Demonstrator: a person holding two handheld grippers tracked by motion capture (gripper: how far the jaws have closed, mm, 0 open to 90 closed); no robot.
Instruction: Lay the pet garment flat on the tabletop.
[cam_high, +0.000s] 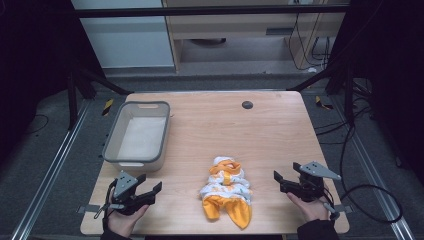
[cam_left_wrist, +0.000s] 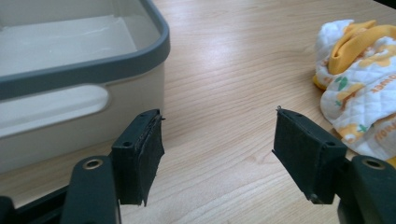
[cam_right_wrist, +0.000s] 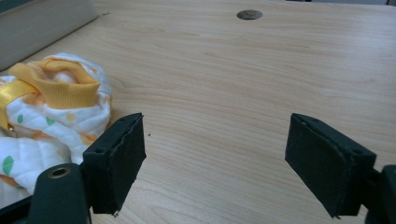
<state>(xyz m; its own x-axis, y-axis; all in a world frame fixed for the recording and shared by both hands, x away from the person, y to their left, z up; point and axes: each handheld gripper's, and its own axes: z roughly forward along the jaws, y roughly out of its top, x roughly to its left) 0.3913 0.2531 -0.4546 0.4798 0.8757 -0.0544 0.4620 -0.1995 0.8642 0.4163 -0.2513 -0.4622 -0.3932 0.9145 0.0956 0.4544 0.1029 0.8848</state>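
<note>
A crumpled white and orange baby garment (cam_high: 226, 192) lies near the front middle of the wooden table (cam_high: 260, 130). A grey-rimmed white bin (cam_high: 137, 135) stands empty at the left. My left gripper (cam_high: 149, 188) rests at the front left, just below the bin, open with nothing between its jaws. In the left gripper view the bin (cam_left_wrist: 70, 70) is ahead on the left and the garment (cam_left_wrist: 357, 88) lies at the right. My right gripper (cam_high: 281, 181) sits at the front right, open and empty, to the right of the garment (cam_right_wrist: 51, 116).
A small dark round hole (cam_high: 247, 104) marks the table's far side, seen too in the right gripper view as the hole (cam_right_wrist: 249, 14). Black frame bars and cables surround the table. Bare wood lies between the garment and the right gripper.
</note>
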